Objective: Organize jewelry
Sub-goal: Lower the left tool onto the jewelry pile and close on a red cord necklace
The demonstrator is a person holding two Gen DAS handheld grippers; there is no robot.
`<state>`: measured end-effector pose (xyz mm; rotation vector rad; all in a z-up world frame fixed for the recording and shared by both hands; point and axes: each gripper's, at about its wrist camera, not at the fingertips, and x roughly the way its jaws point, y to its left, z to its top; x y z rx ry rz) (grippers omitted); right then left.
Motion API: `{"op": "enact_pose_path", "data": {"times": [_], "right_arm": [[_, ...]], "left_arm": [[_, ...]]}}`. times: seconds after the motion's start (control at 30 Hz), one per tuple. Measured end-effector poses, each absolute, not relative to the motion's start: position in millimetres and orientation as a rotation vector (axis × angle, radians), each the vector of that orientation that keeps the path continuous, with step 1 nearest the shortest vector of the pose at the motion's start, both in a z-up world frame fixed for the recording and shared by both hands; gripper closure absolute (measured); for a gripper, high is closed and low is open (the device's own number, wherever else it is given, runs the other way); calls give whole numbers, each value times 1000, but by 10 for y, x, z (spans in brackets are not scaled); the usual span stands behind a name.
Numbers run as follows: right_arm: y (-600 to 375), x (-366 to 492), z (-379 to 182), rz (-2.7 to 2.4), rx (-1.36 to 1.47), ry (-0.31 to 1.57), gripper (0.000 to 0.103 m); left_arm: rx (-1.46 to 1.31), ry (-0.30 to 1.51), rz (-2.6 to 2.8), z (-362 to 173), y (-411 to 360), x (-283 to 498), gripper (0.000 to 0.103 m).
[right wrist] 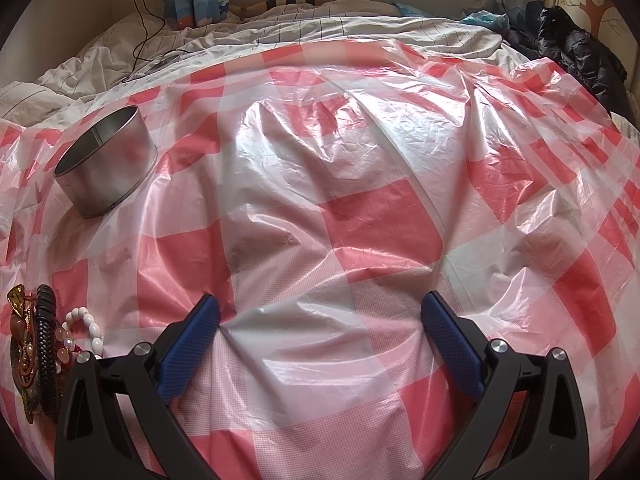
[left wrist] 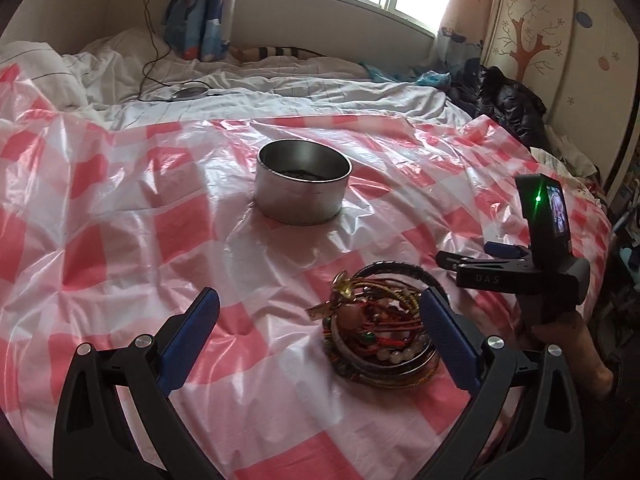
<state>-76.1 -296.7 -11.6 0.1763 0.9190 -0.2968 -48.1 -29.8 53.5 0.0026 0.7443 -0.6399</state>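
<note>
Two claws, left claw and right claw, are held spread apart, empty. Bracelet pile is heaped on bed beside tin; one bracelet should be pinched singly, lifted clear.

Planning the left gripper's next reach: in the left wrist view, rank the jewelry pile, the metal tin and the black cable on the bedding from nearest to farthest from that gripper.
From the left gripper:
1. Jewelry pile, low right, beside the right-hand finger.
2. Metal tin, center, farther out on the checkered sheet.
3. Black cable, upper left, on the white bedding beyond the sheet.
</note>
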Motion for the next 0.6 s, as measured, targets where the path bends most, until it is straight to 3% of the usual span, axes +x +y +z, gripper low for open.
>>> {"op": "enact_pose_path", "data": {"times": [0.23, 0.43, 0.5, 0.6], "right_arm": [[-2971, -752, -109, -291, 185, 915, 7], [-2972, -737, -104, -290, 186, 914, 7], [-2972, -737, -105, -291, 186, 914, 7], [-2973, -738, -105, -291, 186, 914, 7]], "left_arm": [[-87, 780, -694, 513, -420, -343, 11], [-66, 829, -696, 441, -516, -302, 58], [-62, 841, -684, 434, -526, -293, 78], [-61, 878, -653, 394, -503, -267, 94]]}}
